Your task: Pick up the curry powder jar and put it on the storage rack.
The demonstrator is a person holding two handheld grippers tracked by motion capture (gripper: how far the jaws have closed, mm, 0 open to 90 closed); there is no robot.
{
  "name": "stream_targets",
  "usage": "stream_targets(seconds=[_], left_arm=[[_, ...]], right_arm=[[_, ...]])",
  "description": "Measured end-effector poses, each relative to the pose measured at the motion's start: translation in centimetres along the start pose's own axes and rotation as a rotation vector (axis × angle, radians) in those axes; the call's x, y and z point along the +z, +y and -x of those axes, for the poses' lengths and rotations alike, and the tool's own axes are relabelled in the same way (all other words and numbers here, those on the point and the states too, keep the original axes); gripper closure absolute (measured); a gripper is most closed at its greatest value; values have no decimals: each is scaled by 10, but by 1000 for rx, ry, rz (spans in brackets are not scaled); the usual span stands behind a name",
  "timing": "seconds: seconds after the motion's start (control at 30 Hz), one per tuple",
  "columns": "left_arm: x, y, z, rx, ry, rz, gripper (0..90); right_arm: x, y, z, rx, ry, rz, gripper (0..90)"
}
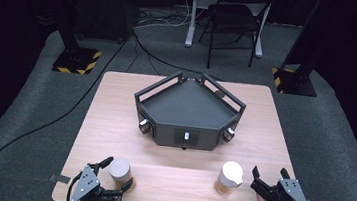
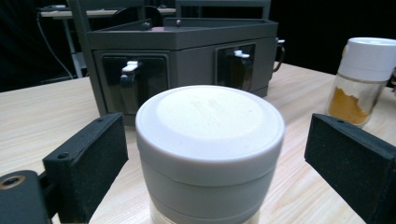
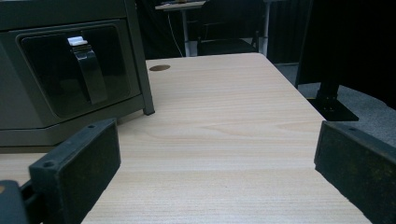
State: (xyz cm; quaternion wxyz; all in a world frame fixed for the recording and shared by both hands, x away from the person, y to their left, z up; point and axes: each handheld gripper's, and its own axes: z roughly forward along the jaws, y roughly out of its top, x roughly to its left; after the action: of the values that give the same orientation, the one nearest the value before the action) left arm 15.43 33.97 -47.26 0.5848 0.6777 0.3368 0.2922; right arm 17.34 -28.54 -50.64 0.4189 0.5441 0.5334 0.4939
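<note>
Wooden table (image 1: 178, 176), dark angular tray unit (image 1: 188, 111) at centre, left gripper (image 1: 116, 174) at seven o'clock, jaws spread either side of white-lidded jar (image 1: 120, 170), untouched, right gripper (image 1: 270, 178) at five o'clock, released, spice jar (image 1: 229, 177) beside it

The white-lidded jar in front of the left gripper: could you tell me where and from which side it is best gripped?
Grip the jar across its round white lid, coming level from the near table edge, as the left gripper is now. The jar stands upright, and the open jaws already flank the lid's straight sides with clear gaps either side.
</note>
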Motion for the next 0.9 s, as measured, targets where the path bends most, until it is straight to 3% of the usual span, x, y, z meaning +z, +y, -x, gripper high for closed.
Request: stream_targets(seconds=[0.17, 0.27, 0.63, 0.9], left_arm=[[1, 1, 1, 16, 22, -14, 167], [3, 2, 6, 54, 36, -31, 318], [2, 3, 8, 39, 45, -33, 331], [2, 10, 14, 58, 36, -26, 331]], right_arm=[[0, -1, 0, 2, 2, 3, 0], [0, -1, 1, 5, 1, 4, 0], [0, -1, 1, 6, 3, 4, 0], [0, 0, 2, 6, 6, 2, 0]])
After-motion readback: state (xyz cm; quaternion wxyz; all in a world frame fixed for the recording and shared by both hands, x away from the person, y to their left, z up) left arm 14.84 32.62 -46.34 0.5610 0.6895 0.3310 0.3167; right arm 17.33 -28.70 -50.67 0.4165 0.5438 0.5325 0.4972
